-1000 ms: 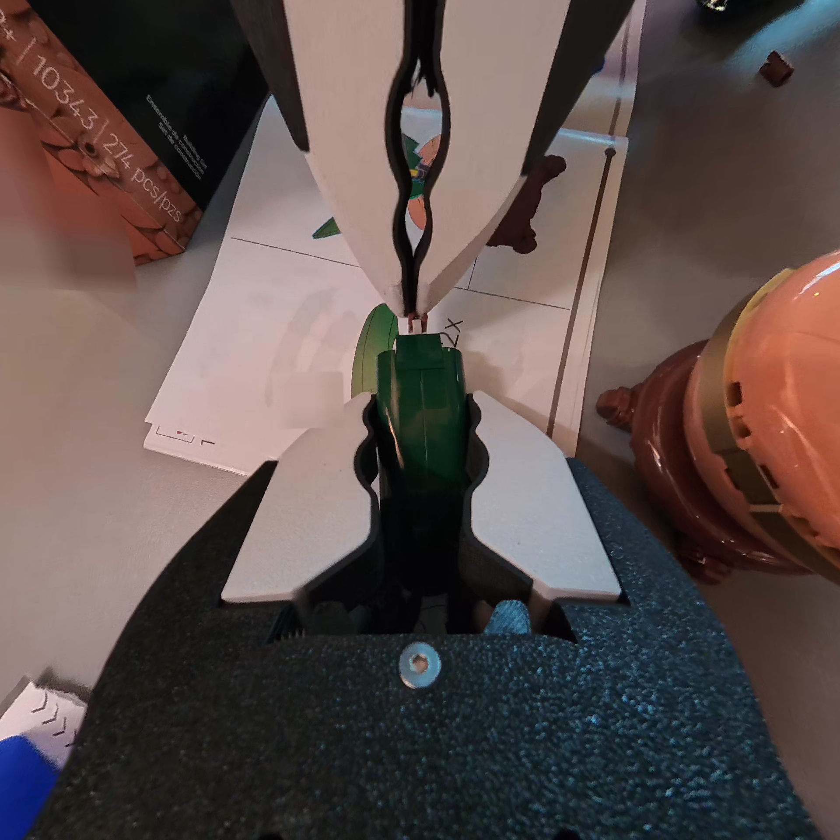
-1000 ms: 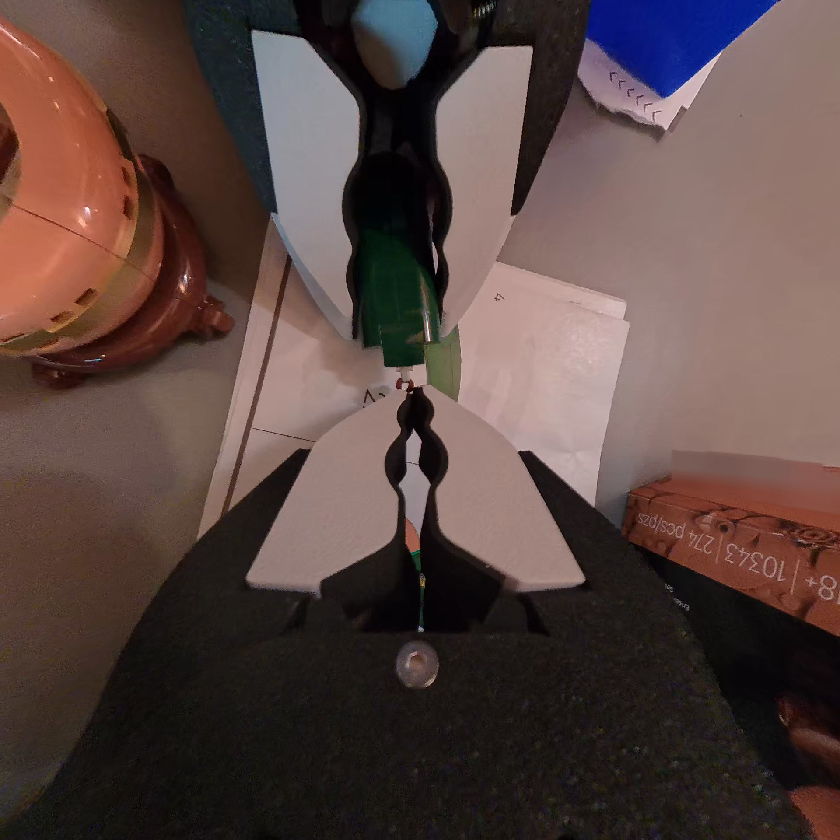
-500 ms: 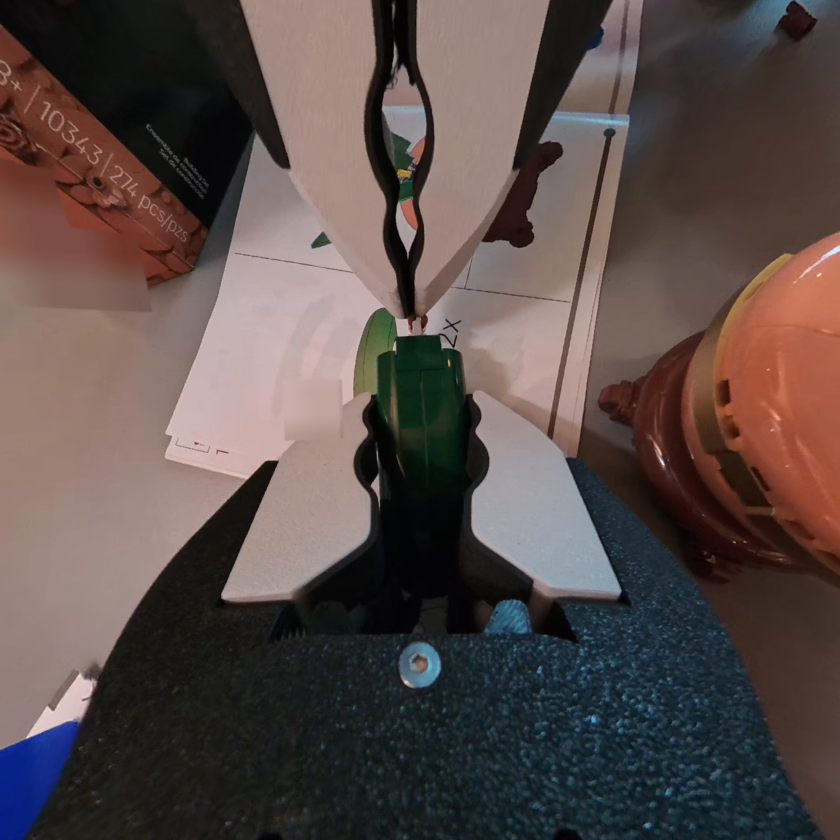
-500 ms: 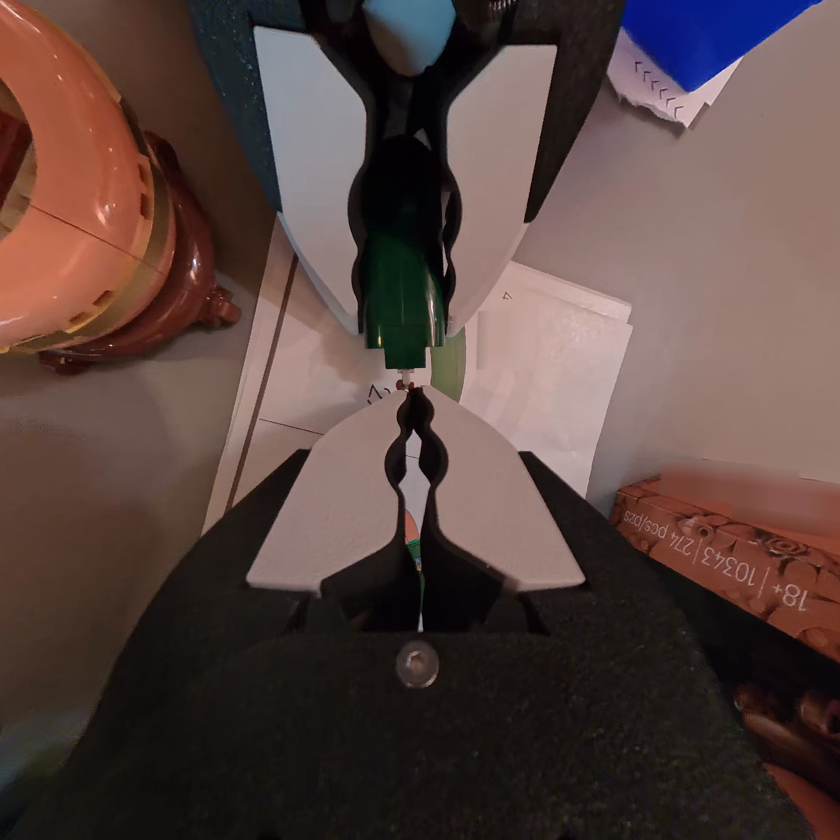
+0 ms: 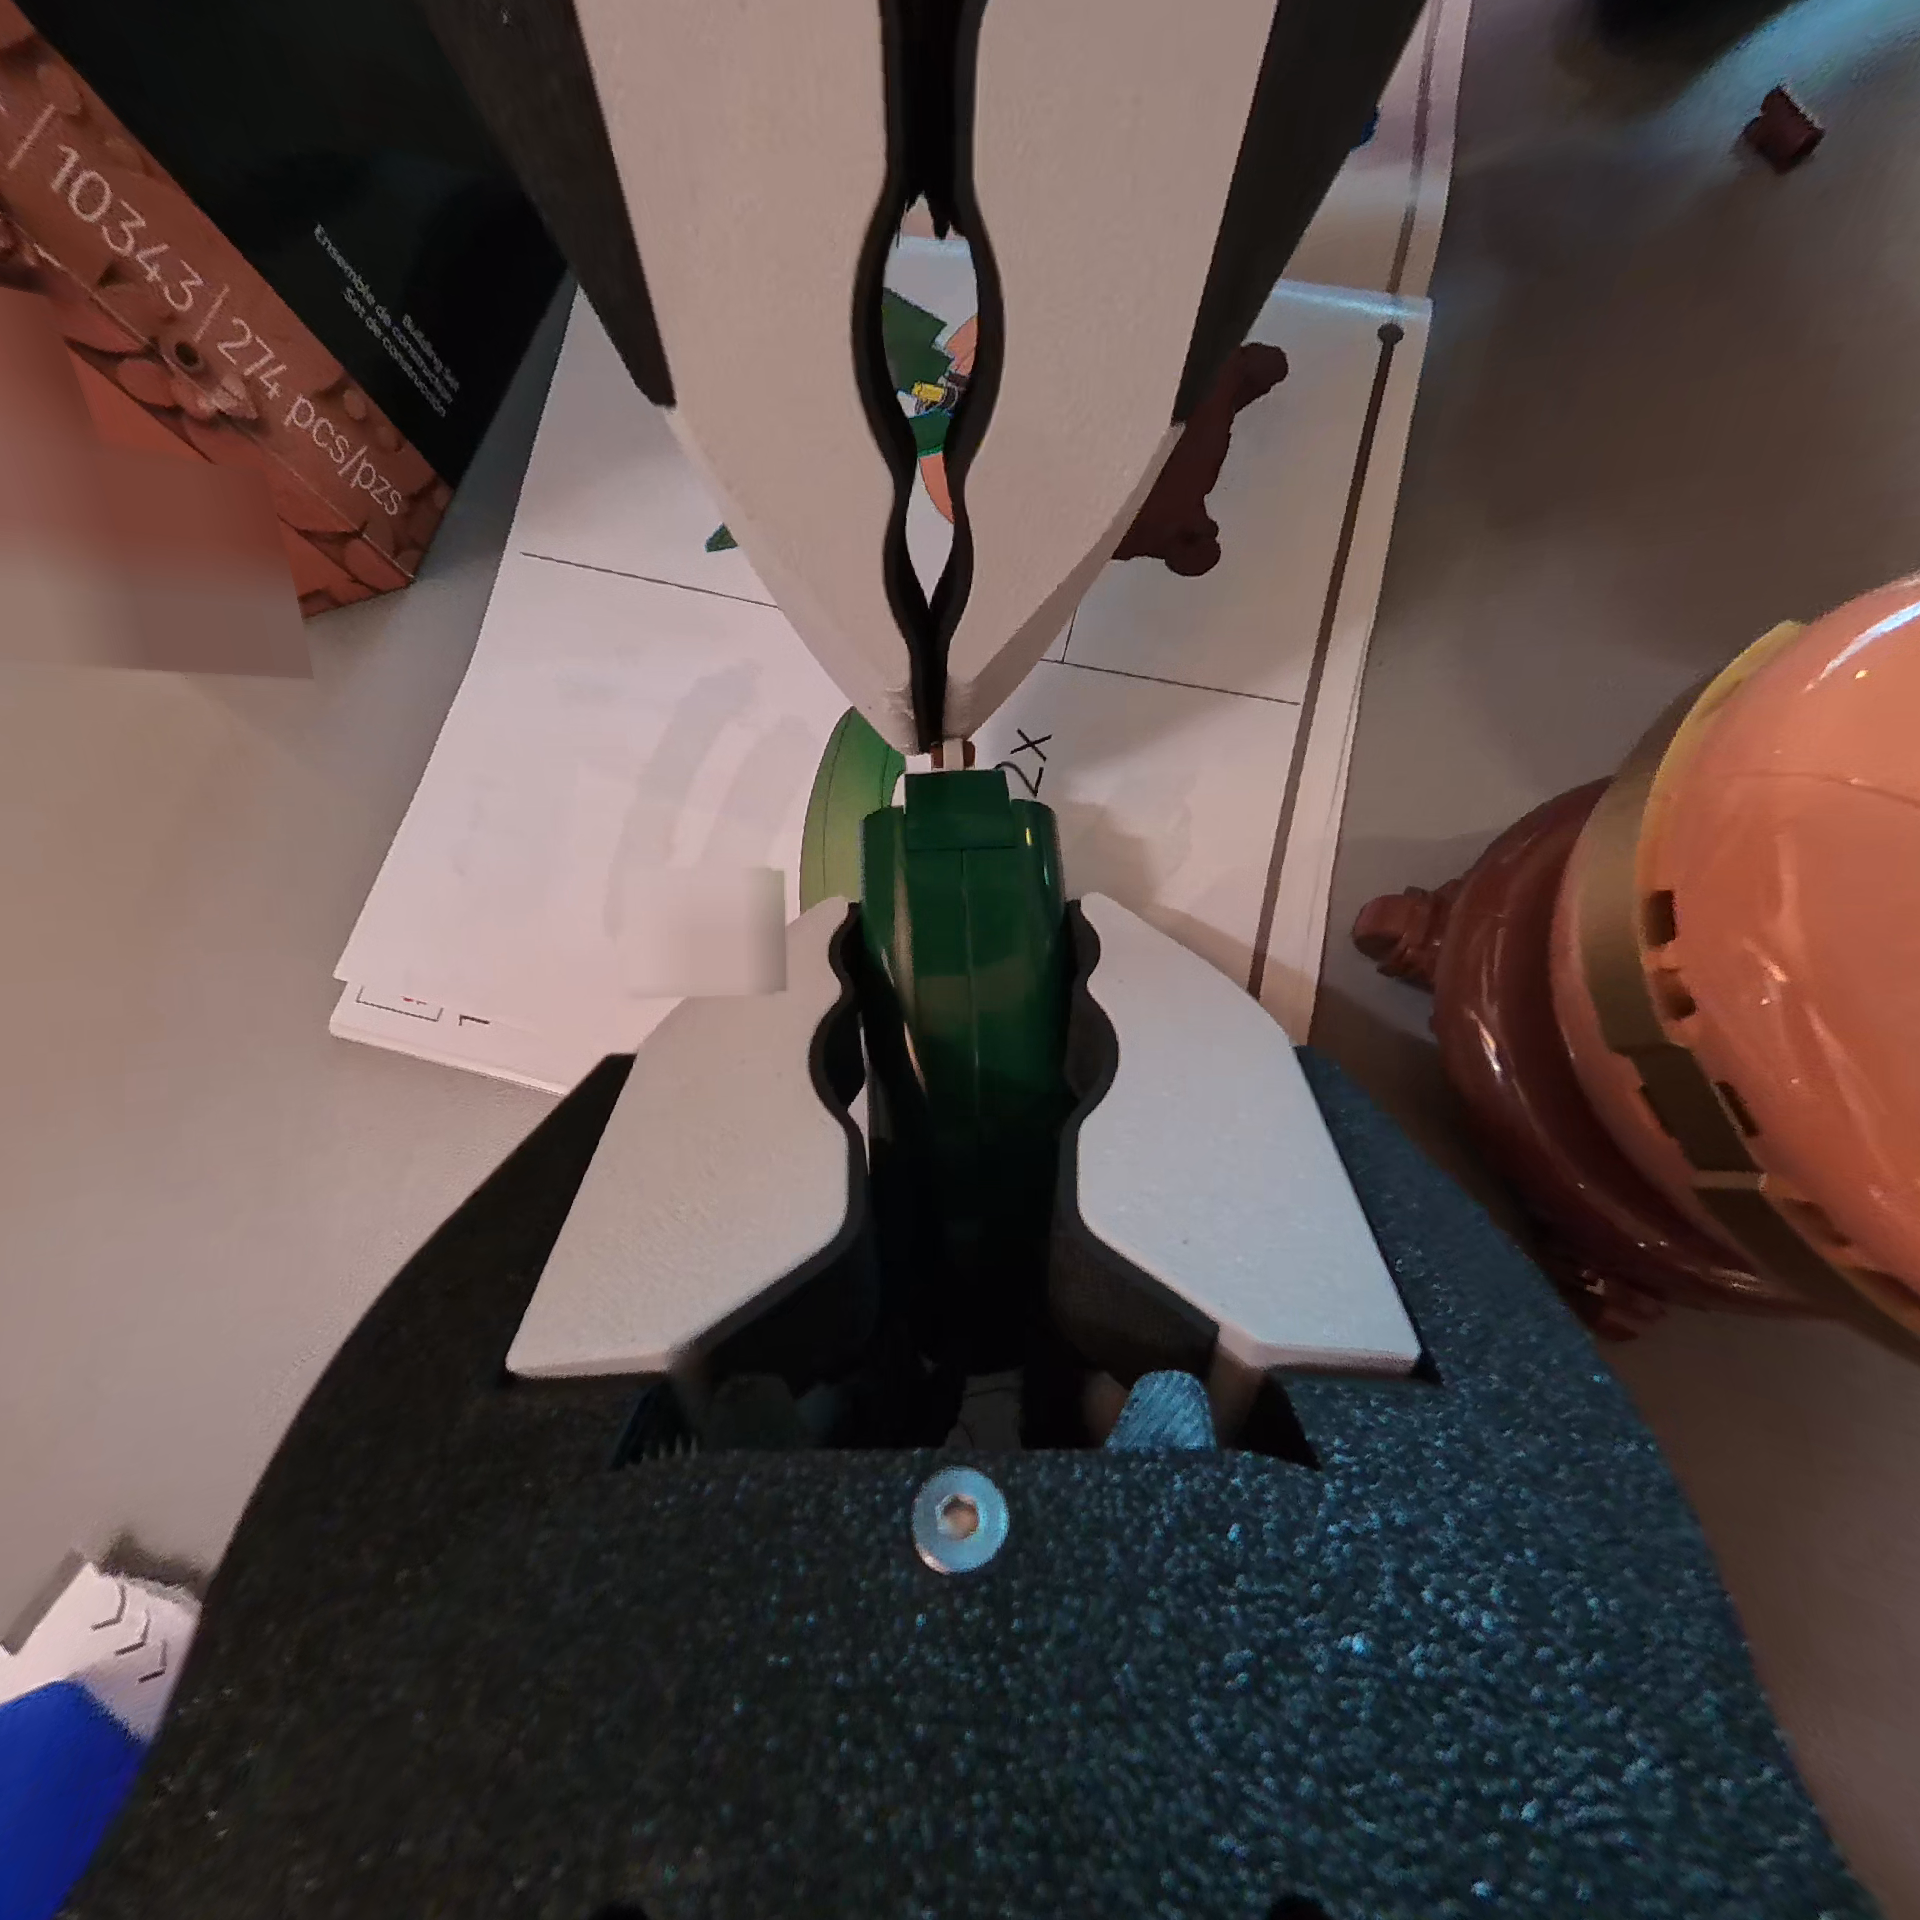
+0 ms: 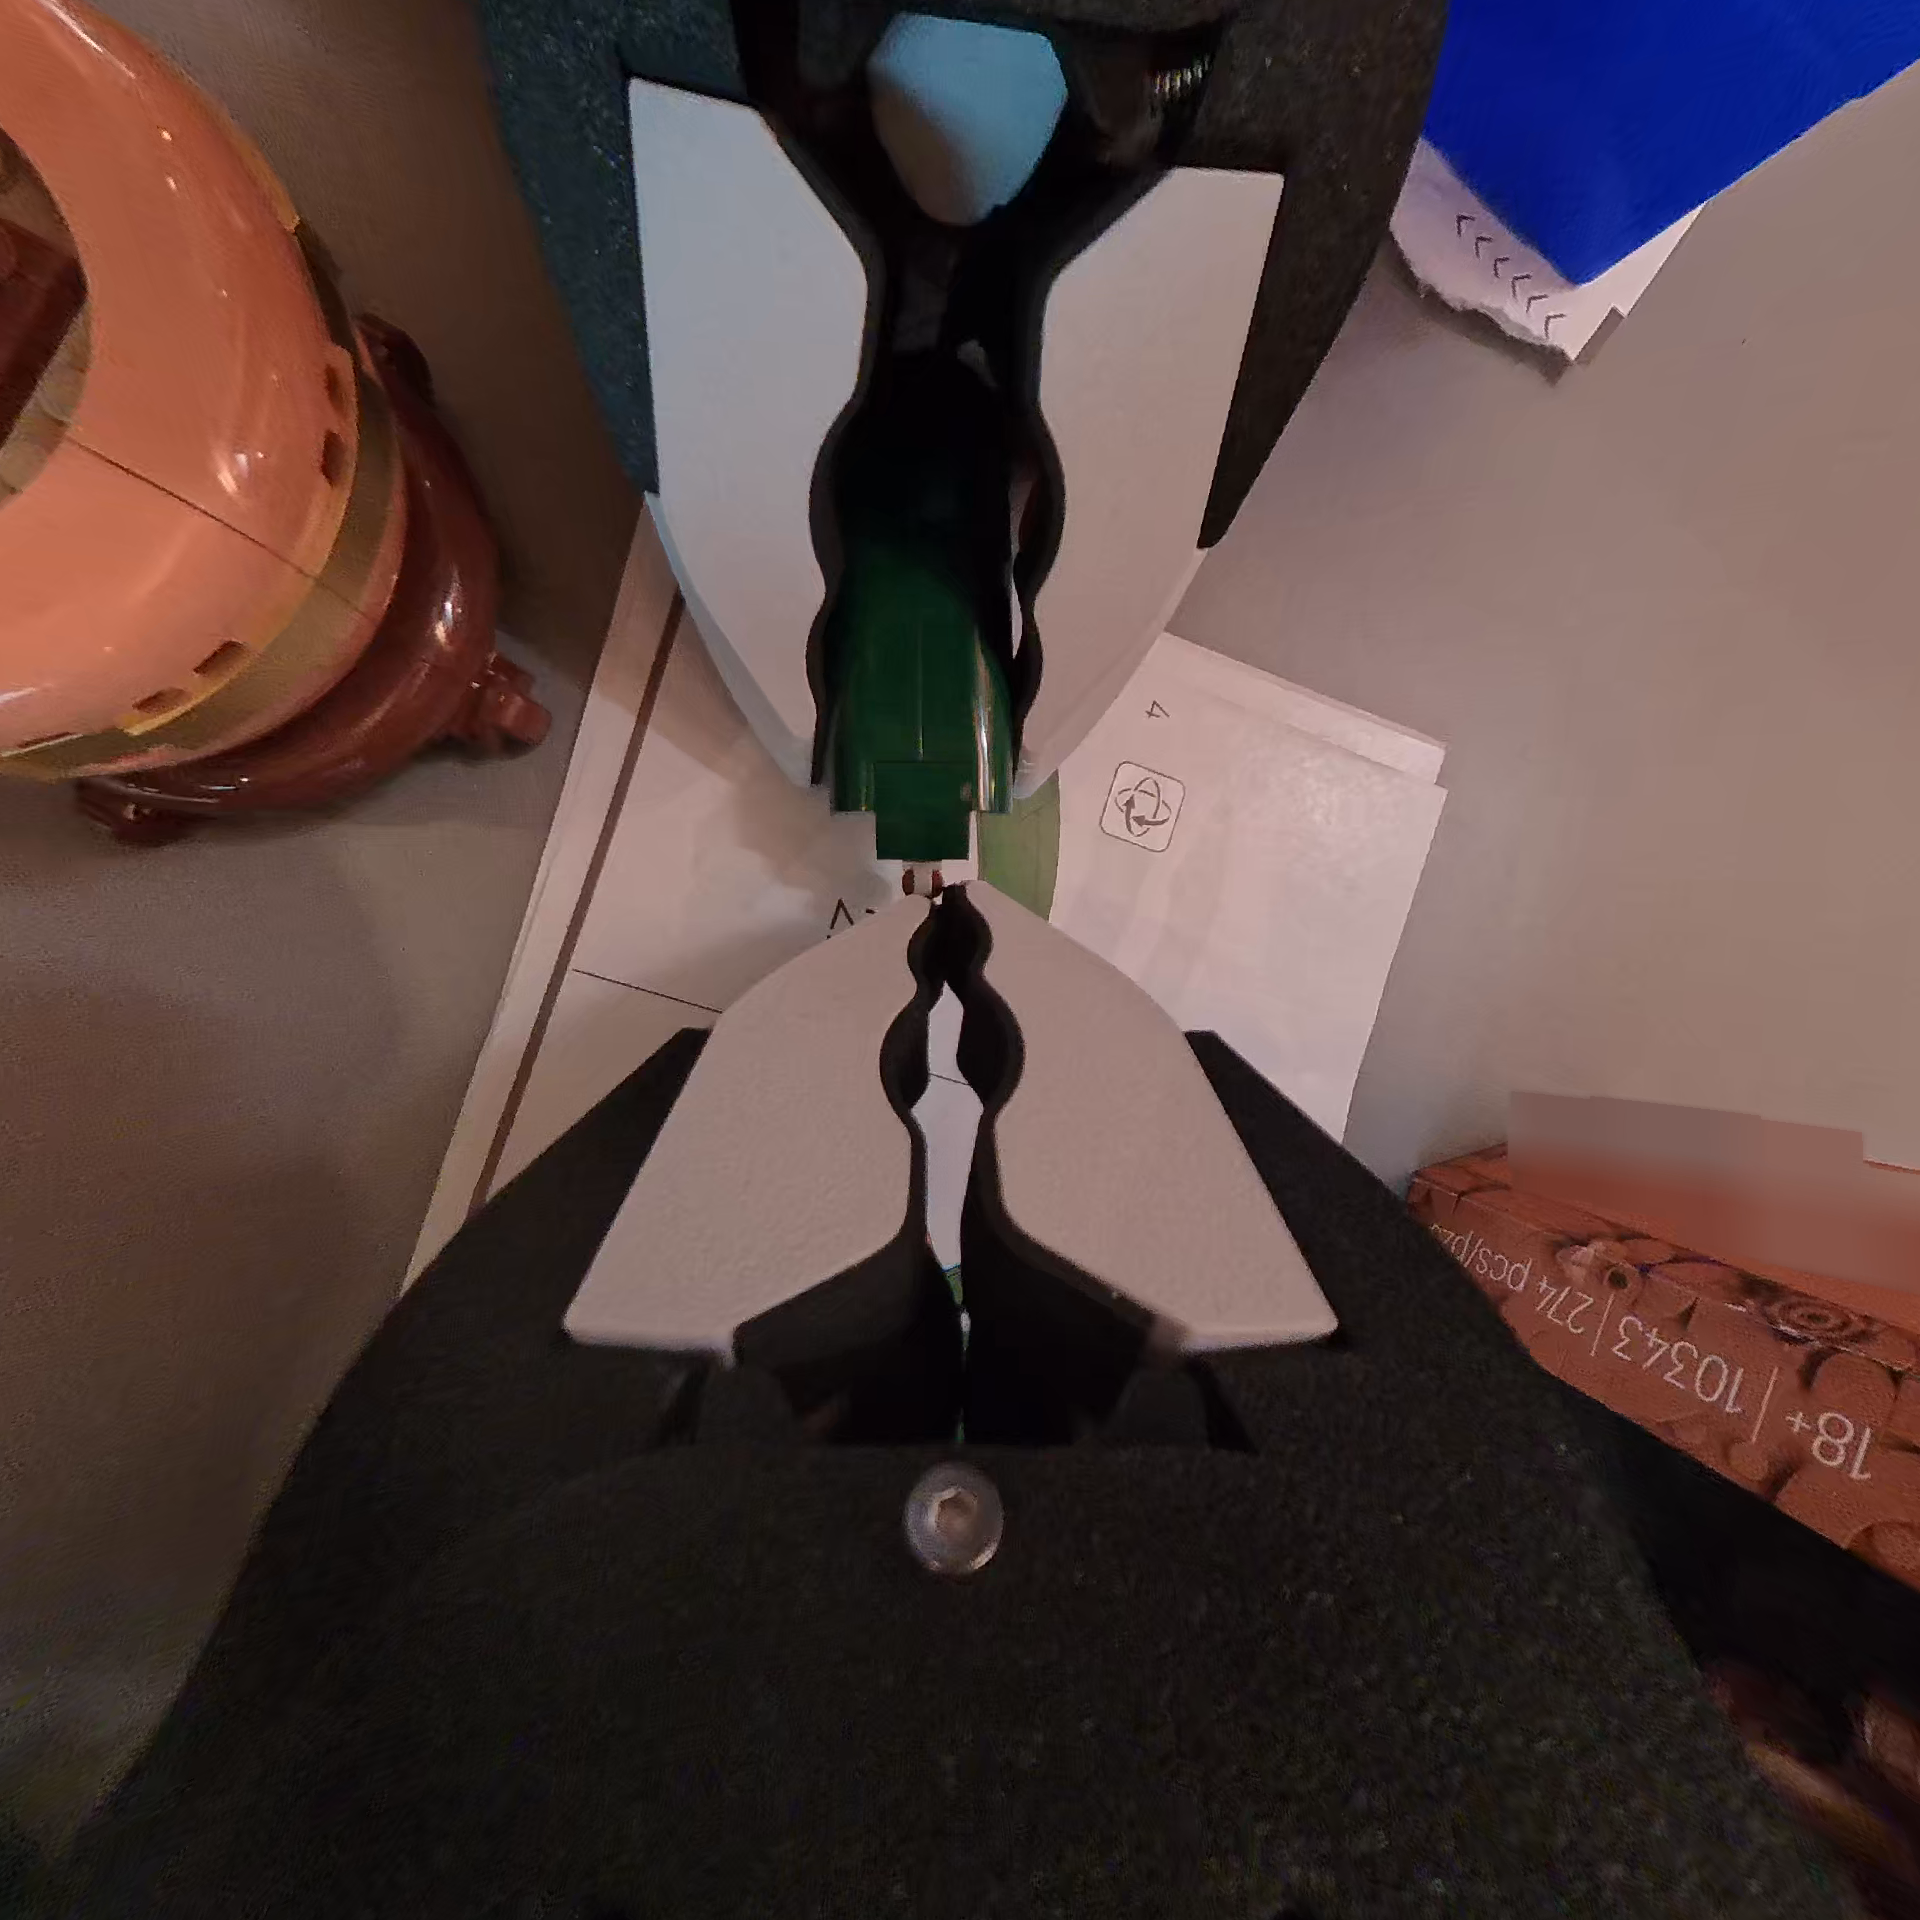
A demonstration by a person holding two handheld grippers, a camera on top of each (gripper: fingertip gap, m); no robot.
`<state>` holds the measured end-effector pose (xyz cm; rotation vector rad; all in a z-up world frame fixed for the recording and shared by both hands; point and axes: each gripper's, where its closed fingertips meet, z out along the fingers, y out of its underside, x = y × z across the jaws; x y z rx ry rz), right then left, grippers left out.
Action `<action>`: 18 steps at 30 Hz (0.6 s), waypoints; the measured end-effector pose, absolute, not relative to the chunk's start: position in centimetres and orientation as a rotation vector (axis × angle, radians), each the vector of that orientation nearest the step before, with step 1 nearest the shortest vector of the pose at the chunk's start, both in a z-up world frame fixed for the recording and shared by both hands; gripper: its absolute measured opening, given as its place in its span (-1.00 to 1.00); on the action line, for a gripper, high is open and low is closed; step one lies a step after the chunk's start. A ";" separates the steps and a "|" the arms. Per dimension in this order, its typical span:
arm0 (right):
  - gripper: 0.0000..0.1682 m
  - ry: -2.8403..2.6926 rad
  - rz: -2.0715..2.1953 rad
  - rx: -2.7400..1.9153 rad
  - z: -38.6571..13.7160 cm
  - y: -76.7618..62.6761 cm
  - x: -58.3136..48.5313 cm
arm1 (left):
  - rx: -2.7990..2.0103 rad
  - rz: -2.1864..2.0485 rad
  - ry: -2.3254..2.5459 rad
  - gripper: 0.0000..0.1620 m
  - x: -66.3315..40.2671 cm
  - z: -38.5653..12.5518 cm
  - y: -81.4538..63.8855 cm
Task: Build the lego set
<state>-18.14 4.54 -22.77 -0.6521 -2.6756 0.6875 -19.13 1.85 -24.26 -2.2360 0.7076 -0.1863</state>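
My left gripper is shut on a dark green lego piece, whose stepped end sticks out past the fingertips. My right gripper comes in from the top, tip to tip with it, and is shut on a tiny brown and white piece that touches the green piece's end. In the right wrist view my right gripper pinches the tiny piece at its very tips. There the left gripper comes from above with the green piece.
Both grippers hover over an open instruction booklet. A pink and brown lego vase stands close beside them. The set's box, a blue and white bag and a loose brown piece lie around.
The green piece's end has closed the small gap to the tiny piece. Both grippers have drifted a little together over the booklet. Both stay shut on their pieces.
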 end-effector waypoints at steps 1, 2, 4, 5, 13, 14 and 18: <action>-1.00 -2.678 0.699 -0.657 -22.8 4.5 -18.1 | -2.228 -0.191 0.710 -0.57 -19.2 -24.3 1.9; -1.00 -2.682 0.713 -0.671 -22.8 4.5 -18.1 | -2.219 -0.186 0.718 -0.57 -19.1 -24.2 1.9; -1.00 -2.628 0.726 -0.712 -22.6 4.8 -18.6 | -2.224 -0.180 0.705 -0.57 -19.1 -24.2 2.0; -0.93 -2.591 0.759 -0.738 -22.1 4.9 -18.8 | -2.221 -0.172 0.697 -0.57 -19.2 -24.3 2.1; -0.57 -2.216 1.277 -0.921 -18.4 5.5 -18.4 | -1.943 -0.401 0.535 -0.57 -18.5 -19.6 2.8; -0.61 -2.146 1.391 -0.912 -17.4 5.1 -18.3 | -1.899 -0.432 0.527 -0.57 -18.3 -18.9 2.7; -0.71 -2.020 1.738 -0.888 -15.6 3.5 -17.6 | -1.784 -0.531 0.519 -0.56 -17.3 -17.1 2.5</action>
